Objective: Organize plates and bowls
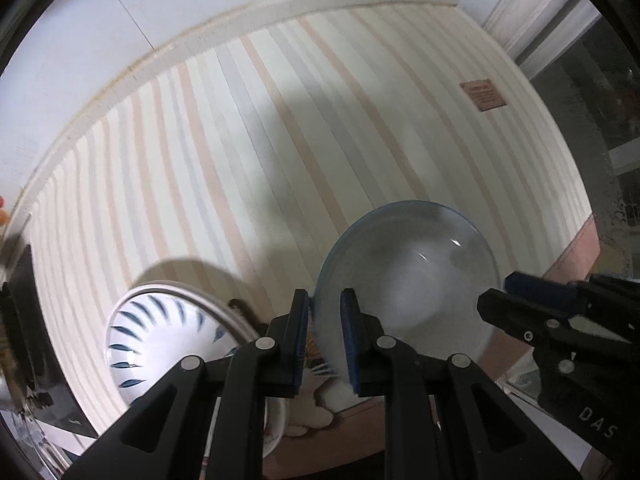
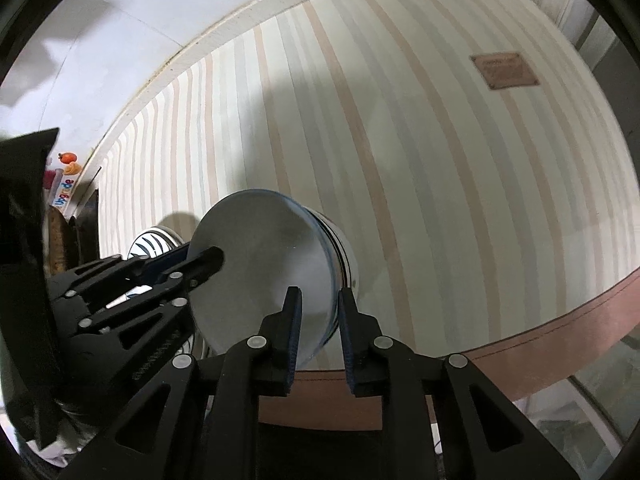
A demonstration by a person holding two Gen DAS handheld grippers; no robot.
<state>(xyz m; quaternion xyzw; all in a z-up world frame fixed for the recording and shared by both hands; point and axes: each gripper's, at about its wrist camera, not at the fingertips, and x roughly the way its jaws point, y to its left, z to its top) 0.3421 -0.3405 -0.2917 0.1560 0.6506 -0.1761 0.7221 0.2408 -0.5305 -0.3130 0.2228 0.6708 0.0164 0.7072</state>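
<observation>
A pale blue-grey bowl (image 1: 408,276) is held up off the striped mat, tilted. My left gripper (image 1: 325,320) is shut on its near left rim. My right gripper (image 2: 319,320) is shut on its right rim (image 2: 320,280); its fingers also show in the left wrist view (image 1: 520,300) at the bowl's right edge. The left gripper shows in the right wrist view (image 2: 200,264) on the bowl's left side. A white bowl with blue leaf marks (image 1: 168,340) lies tilted at the lower left. Another striped bowl (image 2: 340,248) sits right behind the held bowl.
The striped mat (image 1: 280,140) covers the table, with a brown label (image 1: 483,95) at the far right and a brown border (image 2: 560,340) near the front. A white wall runs behind. Colourful toys (image 2: 66,176) stand at the far left.
</observation>
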